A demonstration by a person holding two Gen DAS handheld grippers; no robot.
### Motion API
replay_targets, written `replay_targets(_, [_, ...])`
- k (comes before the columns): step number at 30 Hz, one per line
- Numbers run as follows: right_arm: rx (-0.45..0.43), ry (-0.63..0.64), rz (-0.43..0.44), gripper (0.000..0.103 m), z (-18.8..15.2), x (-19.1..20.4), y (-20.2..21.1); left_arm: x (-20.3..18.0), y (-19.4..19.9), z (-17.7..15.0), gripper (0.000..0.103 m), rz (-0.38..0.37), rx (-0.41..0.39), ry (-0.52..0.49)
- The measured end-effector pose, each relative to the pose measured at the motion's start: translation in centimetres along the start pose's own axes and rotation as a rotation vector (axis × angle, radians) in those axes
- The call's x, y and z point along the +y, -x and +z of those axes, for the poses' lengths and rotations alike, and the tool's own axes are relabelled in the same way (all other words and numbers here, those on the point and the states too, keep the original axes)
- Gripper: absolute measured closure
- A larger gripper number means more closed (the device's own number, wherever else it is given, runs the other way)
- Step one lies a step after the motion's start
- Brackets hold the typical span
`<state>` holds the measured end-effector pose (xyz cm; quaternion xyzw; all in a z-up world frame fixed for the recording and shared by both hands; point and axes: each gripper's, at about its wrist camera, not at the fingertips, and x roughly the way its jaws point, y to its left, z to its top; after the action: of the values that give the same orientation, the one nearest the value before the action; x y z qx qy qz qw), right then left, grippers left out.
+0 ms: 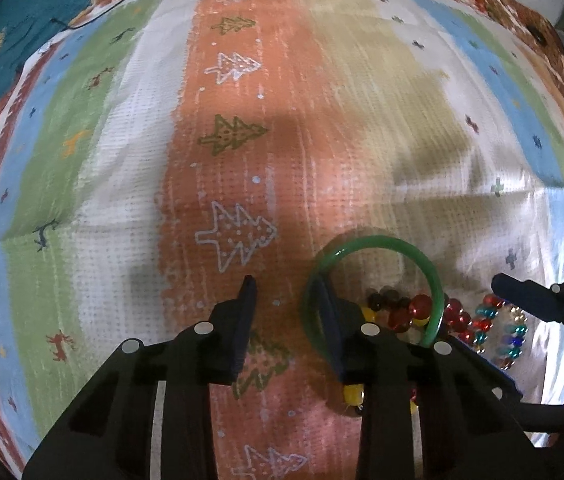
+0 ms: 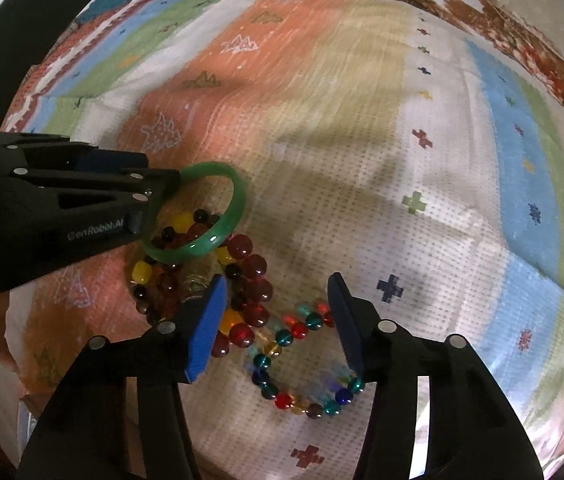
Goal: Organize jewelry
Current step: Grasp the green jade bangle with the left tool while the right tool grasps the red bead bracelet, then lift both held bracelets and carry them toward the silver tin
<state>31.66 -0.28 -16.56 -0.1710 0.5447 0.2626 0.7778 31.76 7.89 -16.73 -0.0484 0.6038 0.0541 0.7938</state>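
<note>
Two grippers, both with jaws apart: left gripper [image 1: 288, 312] has one finger poking through the green bangle [image 2: 217, 236], right gripper [image 2: 282, 312] straddles the multicolor bead bracelet [image 2: 302, 360] beside the red-and-yellow beads [image 2: 249, 280].

Green bangle [image 2: 237, 196], red-and-yellow beads [image 2: 249, 264], multicoloured bead bracelet [image 2: 306, 400], striped tree-patterned cloth [image 1: 241, 120].

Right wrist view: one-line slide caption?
Open right tool hovers over multicolor bead bracelet; left tool at green bangle on patterned cloth.
</note>
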Motion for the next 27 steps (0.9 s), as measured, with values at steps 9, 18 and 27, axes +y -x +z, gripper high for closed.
replay_targets(9, [0.011, 0.005, 0.049, 0.083, 0.1, 0.1, -0.4, -0.7, -0.4, 0.2, 0.076, 0.015, -0.004, -0.026])
replay_targets(18, [-0.003, 0.0, 0.06, 0.089, 0.1, -0.1, 0.1, -0.1, -0.4, 0.5, 0.096, 0.013, -0.013, 0.001])
replay_targets(27, [-0.052, 0.006, 0.026, 0.089, -0.5, -0.2, 2.4, 1.8, 1.6, 0.3, 0.097, 0.001, -0.038, 0.05])
